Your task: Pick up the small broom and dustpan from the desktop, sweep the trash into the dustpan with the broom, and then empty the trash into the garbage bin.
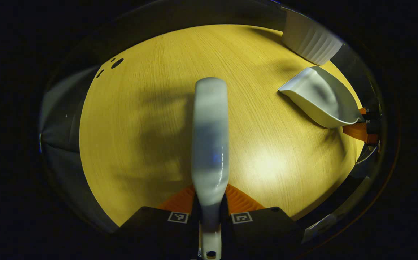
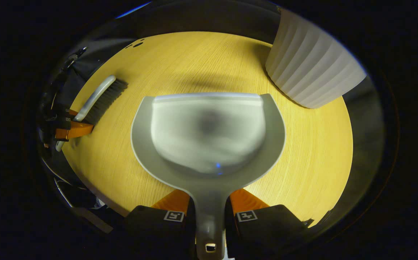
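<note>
My left gripper (image 1: 209,204) is shut on the handle of the small grey broom (image 1: 210,137), which points forward over the yellow wooden desktop (image 1: 151,115). Off to the right in this view, the grey dustpan (image 1: 321,97) is held above the table by the other gripper (image 1: 362,124). In the right gripper view my right gripper (image 2: 209,206) is shut on the dustpan's (image 2: 209,133) handle, and the pan's scoop looks bare inside. The broom (image 2: 99,95) with its dark bristles appears at the left there, held by the left gripper (image 2: 70,124). No trash is visible on the desktop.
A white ribbed garbage bin (image 2: 310,68) stands at the far right corner of the table, close beyond the dustpan; it also shows as the bin (image 1: 312,36) in the left gripper view. Small dark holes (image 1: 115,64) mark the far left of the desktop (image 2: 321,144).
</note>
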The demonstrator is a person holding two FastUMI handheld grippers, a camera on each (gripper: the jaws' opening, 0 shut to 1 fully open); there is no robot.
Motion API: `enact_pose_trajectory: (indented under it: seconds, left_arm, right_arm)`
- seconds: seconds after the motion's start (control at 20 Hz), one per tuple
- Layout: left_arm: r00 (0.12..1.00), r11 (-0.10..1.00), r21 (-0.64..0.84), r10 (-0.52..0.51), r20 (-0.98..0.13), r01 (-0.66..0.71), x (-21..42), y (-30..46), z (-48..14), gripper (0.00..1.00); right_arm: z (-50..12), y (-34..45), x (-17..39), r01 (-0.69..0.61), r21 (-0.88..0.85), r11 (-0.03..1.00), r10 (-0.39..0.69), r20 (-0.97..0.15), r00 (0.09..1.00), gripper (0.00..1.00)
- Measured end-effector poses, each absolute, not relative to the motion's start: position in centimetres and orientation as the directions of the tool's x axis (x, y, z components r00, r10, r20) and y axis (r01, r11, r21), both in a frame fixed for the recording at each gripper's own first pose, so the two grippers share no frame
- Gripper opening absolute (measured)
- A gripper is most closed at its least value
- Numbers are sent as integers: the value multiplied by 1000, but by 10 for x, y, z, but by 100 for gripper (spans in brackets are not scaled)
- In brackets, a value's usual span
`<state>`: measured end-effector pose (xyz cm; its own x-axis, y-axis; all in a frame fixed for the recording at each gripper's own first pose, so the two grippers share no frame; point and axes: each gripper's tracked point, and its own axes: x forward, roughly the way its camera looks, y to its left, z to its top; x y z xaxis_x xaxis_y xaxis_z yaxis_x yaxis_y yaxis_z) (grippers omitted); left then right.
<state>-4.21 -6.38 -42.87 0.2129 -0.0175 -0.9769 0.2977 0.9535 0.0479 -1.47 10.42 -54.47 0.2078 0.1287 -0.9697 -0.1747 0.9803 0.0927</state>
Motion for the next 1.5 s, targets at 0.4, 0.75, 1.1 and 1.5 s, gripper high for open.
enact_pose_trajectory:
  seconds: [0.4,0.75,1.1,1.5]
  left_arm:
    - [253,945,117,38,-967,305,-43,-64,-408,36]
    - [424,959,139,22,-906,247,-36,-71,-336,36]
    - [848,985,90,-78,-524,147,6,-118,-164,36]
    - [964,982,51,-169,-205,183,11,-165,-58,36]
  right_arm:
    - [-521,101,-23,-152,152,977,180,-965,188,42]
    - [-440,87,-7,-155,168,974,215,-902,374,35]
    - [-320,77,56,-155,149,977,215,-646,732,37]
    - [-207,65,82,-168,48,985,174,-337,925,37]
